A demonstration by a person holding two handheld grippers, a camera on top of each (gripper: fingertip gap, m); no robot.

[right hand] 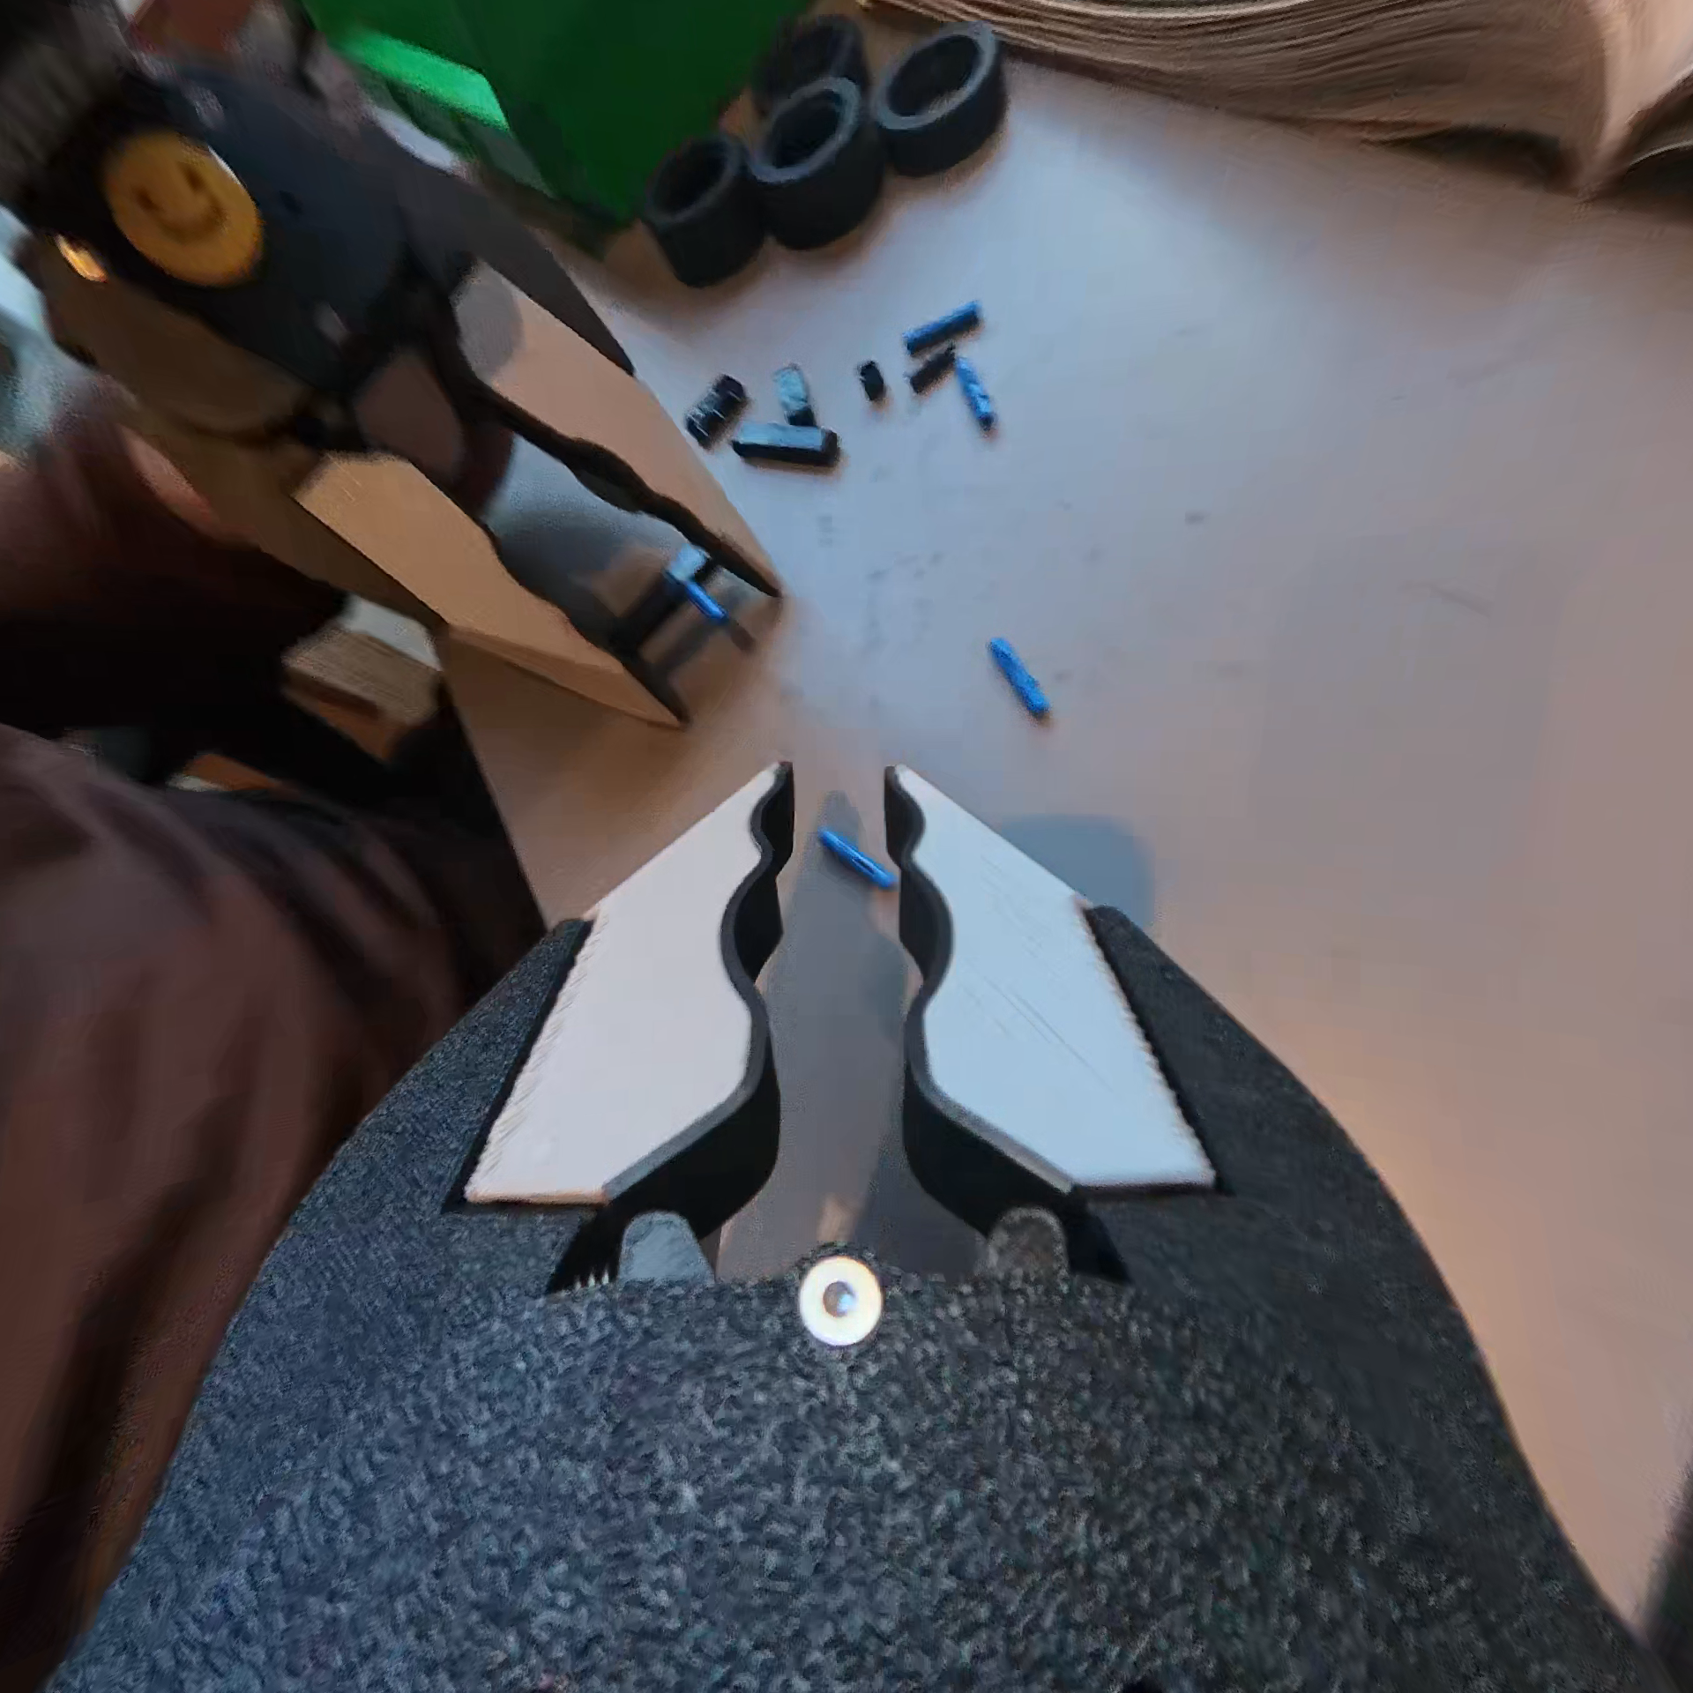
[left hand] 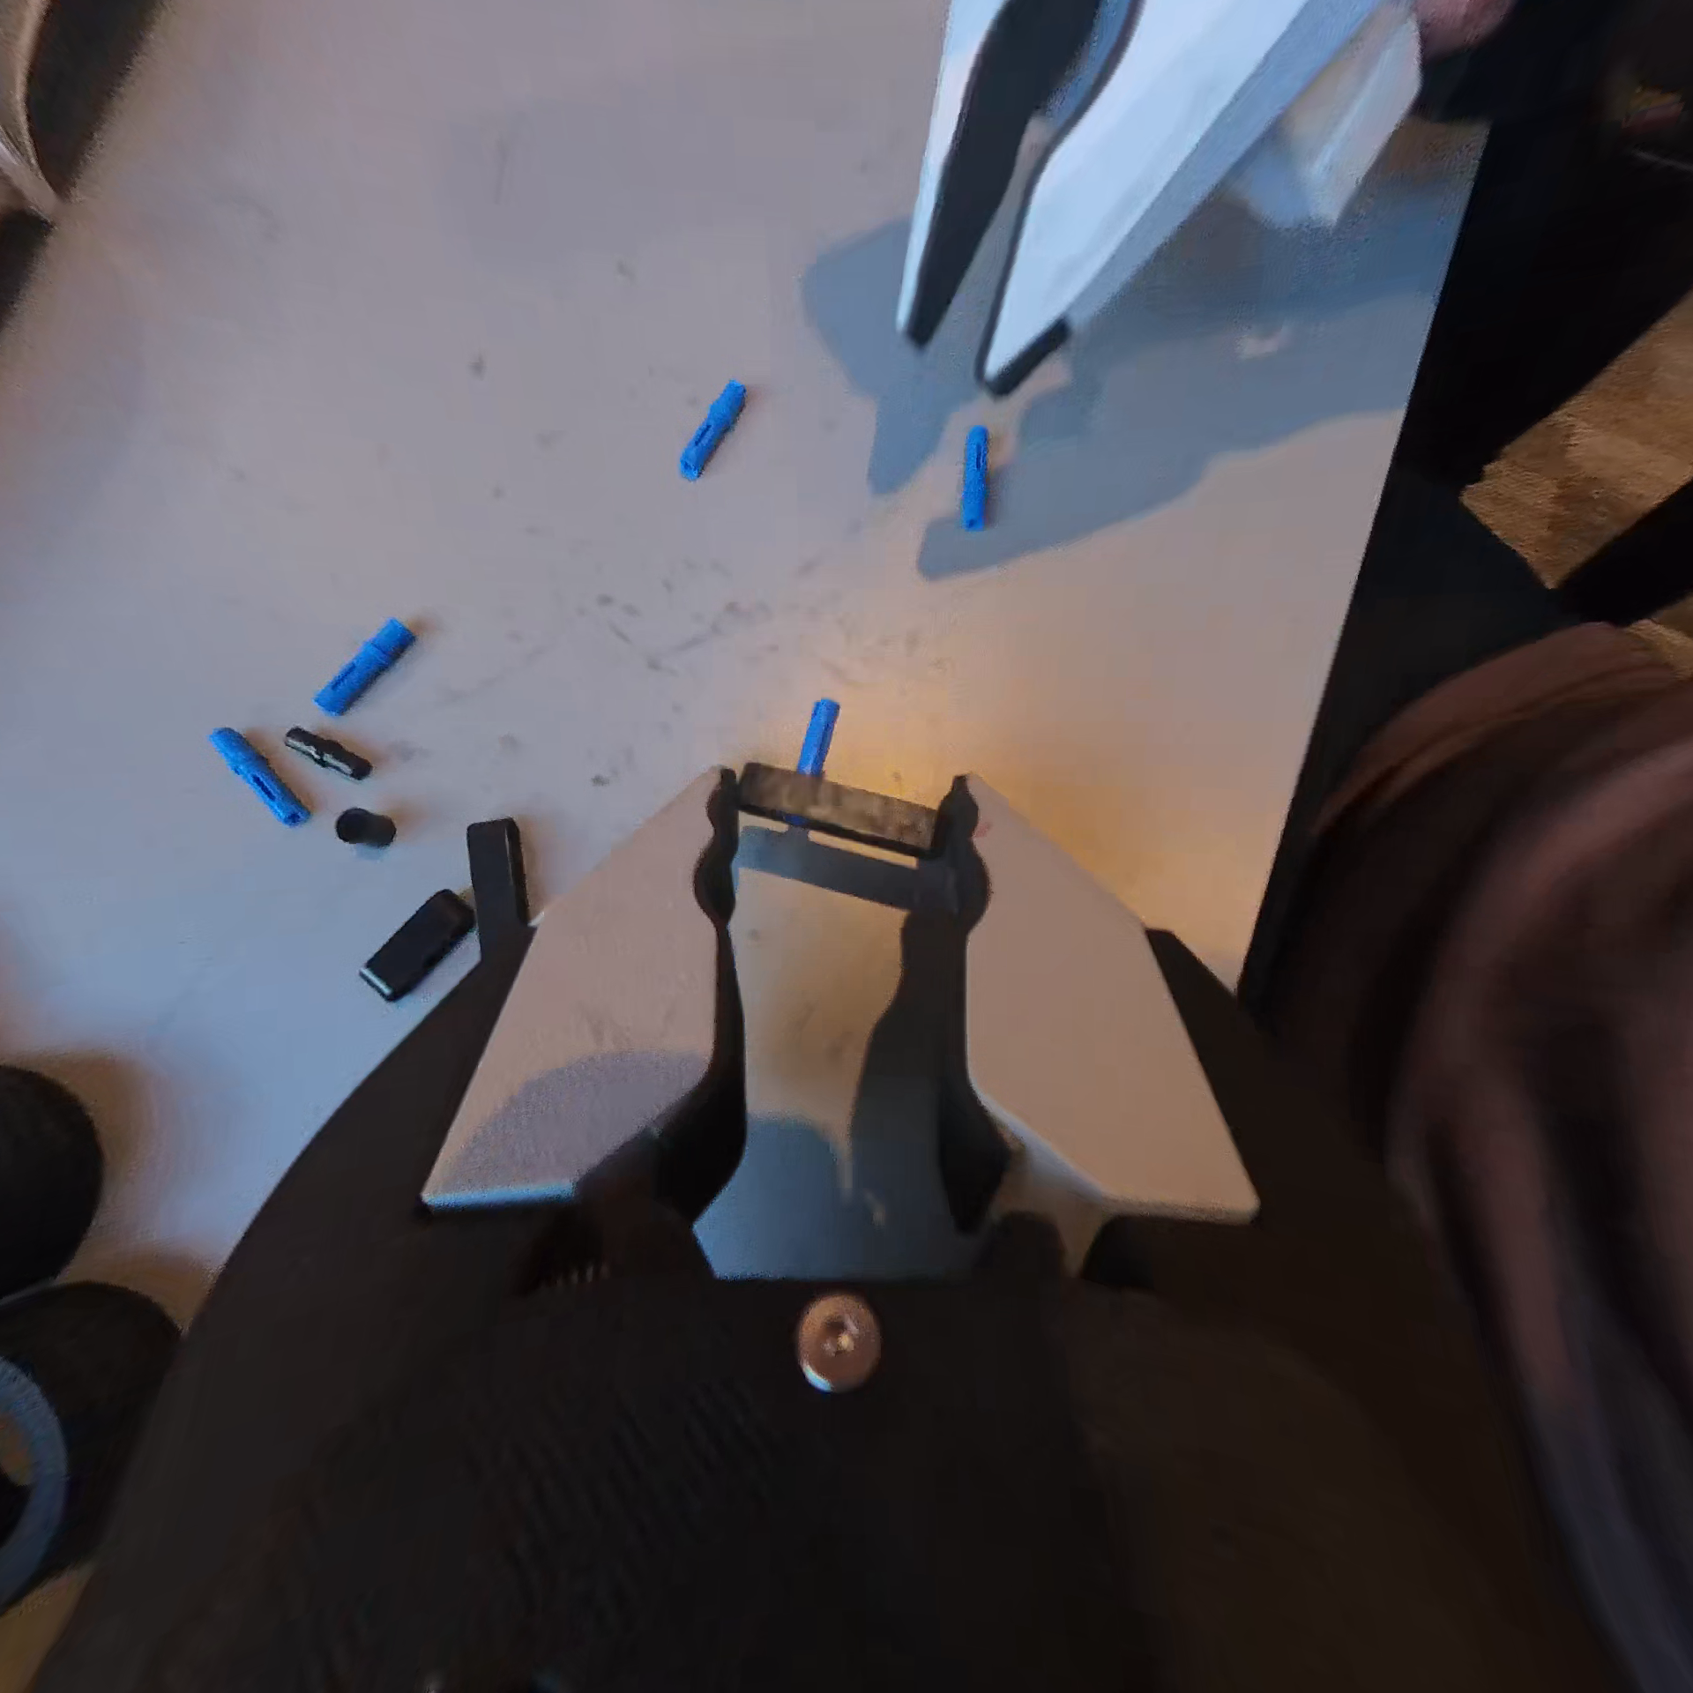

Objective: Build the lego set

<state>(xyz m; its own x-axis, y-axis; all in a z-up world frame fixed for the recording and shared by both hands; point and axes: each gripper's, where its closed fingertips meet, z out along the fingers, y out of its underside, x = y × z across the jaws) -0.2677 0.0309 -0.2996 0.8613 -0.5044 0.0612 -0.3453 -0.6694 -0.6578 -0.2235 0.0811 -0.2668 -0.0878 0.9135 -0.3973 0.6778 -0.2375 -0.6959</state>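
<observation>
On the pale table (left hand: 366,366), the left hand-held gripper (left hand: 838,820) pinches a short black beam (left hand: 838,818) with one blue pin (left hand: 818,735) already seated. The right hand-held gripper (right hand: 838,779), jaws spread, hovers over a loose blue pin (right hand: 857,858), apparently the next pick; it needs lowering and squaring before closing. Motion blur hides the beam's holes, and the black tyres (right hand: 815,137) are soft.

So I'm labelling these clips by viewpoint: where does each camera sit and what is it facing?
Left wrist view: sits on the left tongs, looking down its fingers at the black beam it grips, blue pin through it; a brown sleeve shows.
Right wrist view: sits on the right tongs, open above a loose blue pin; sleeve at left.
Shared: the table, scattered pins, and each other's tongs.
</observation>
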